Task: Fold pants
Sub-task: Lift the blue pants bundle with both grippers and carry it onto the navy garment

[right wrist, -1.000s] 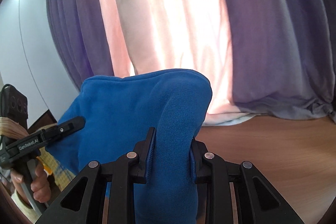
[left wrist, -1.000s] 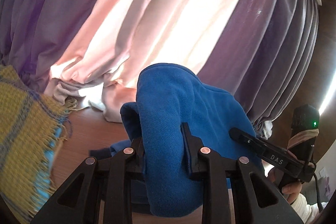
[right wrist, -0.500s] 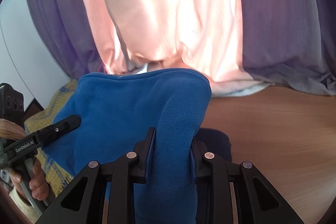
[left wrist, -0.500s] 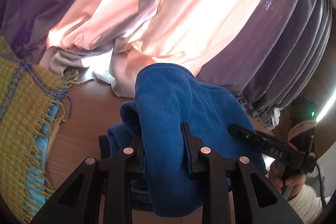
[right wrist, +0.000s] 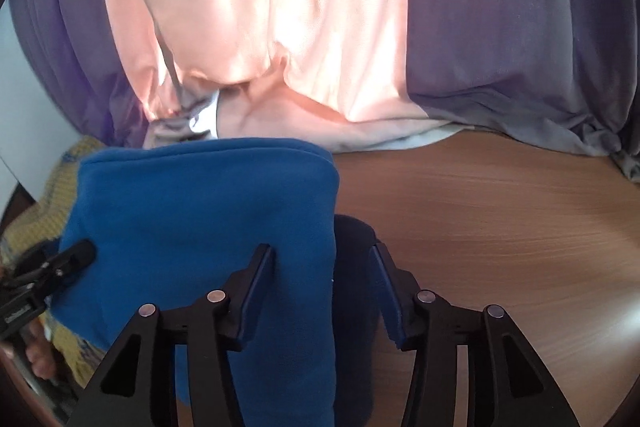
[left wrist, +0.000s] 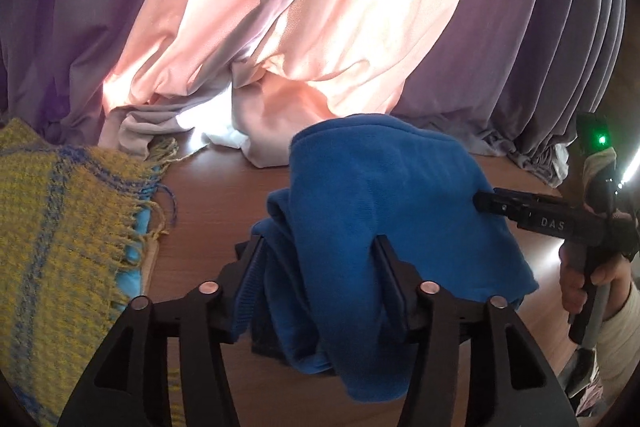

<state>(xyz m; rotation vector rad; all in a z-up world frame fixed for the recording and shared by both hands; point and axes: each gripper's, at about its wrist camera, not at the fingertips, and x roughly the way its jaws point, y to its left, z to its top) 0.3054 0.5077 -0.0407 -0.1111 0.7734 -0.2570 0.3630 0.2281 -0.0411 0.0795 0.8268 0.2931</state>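
Each view looks forward and downward along its own gripper's fingers, close over the wooden table (right wrist: 500,219). The left wrist view faces the curtains (left wrist: 320,7) at twelve o'clock, with the right gripper (left wrist: 480,205) entering at three. The right wrist view faces the same curtains. Both share the blue pants (left wrist: 380,195), seen near at six.

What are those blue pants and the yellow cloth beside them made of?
The blue pants look like soft knit fleece or sweatshirt cotton: matte, fuzzy, thick rounded folds. The yellow cloth looks like coarse woven wool or acrylic, with blue stripes and a loose fringe. Exact fibres cannot be told.
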